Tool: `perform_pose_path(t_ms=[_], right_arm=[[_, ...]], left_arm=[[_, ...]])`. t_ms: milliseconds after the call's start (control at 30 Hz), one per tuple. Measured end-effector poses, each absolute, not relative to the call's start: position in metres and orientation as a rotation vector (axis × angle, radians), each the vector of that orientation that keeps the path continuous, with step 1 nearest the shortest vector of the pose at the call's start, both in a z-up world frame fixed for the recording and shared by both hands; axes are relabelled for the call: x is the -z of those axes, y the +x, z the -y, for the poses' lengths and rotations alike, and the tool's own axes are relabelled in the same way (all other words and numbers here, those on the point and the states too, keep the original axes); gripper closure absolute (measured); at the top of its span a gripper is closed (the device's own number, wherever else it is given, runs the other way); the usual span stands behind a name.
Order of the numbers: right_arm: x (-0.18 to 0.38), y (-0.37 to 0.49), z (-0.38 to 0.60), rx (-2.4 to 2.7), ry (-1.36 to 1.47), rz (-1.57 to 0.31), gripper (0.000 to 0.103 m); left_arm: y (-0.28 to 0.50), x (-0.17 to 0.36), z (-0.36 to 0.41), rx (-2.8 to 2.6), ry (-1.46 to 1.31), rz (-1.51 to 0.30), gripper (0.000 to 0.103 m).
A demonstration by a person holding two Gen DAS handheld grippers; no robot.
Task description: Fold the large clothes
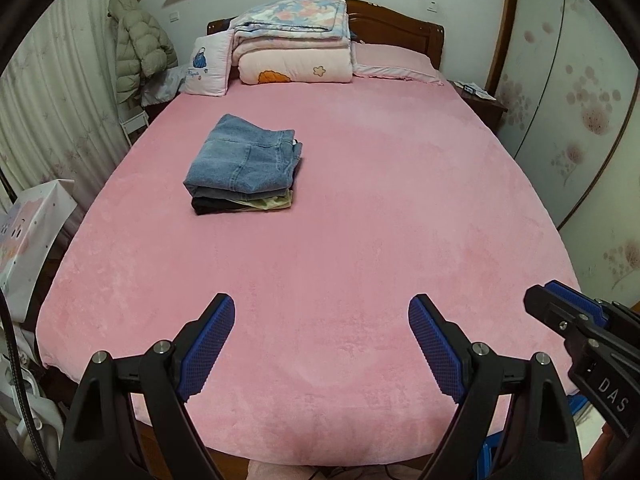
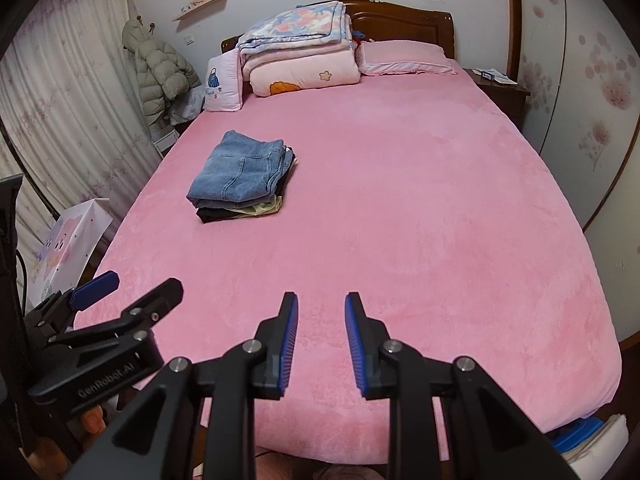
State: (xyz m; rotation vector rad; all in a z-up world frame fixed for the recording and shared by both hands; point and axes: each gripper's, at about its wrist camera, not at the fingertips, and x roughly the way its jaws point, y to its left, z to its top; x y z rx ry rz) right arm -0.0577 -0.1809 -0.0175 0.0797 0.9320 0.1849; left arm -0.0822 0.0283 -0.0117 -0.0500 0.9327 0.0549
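Well, both sets of tongs hang over the foot of the bed (image 1: 360,208), which is covered in a plush pink sheet. The left tongs (image 1: 321,346) fill the bottom of their own view with the blue-padded fingers spread wide and nothing between them; the right tongs (image 2: 322,344) sit lower centre in their view, fingers parted by a narrower gap, also gripping nothing. Each pair shows in the other's camera too (the right at the lower right edge of the left view, the left at the lower left of the right view). The folded clothes (image 1: 244,164) lie in a neat stack left of centre in both frames, well apart from the tongs: blue jeans (image 2: 242,172) on top, with a black piece and a pale yellow-green one under them. At the headboard, upper centre, sit folded quilts (image 1: 294,40) with a pillow (image 1: 394,62) to their right. A puffy coat (image 1: 138,48) hangs at the upper left beside the curtains.
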Motion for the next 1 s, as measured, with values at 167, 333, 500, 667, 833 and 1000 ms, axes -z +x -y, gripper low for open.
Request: perform_pose_path(t_ms=[167, 333, 500, 667, 833, 1000], right_arm=[[0.017, -0.059, 0.18, -0.197, 0.065, -0.931, 0.079], [0.017, -0.055, 0.179, -0.211, 0.048, -0.946, 0.079], [0.017, -0.053, 0.176, -0.225, 0.021, -0.956, 0.079], [0.017, -0.05, 0.174, -0.238, 0.004, -0.961, 0.079], [0.017, -0.047, 0.172, -0.242, -0.004, -0.958, 0.079], [0.018, -0.047, 0.169, -0.251, -0.002, -0.957, 0.079]], left_arm=[[-0.079, 0.015, -0.027, -0.059, -0.055, -0.952, 0.015], [-0.076, 0.018, -0.022, -0.055, -0.048, -0.976, 0.015], [-0.074, 0.019, -0.019, -0.052, -0.046, -0.983, 0.015], [-0.071, 0.02, -0.019, -0.051, -0.051, -0.985, 0.015], [-0.07, 0.021, -0.019, -0.047, -0.047, -0.985, 0.015], [-0.068, 0.022, -0.017, -0.044, -0.035, -0.983, 0.015]])
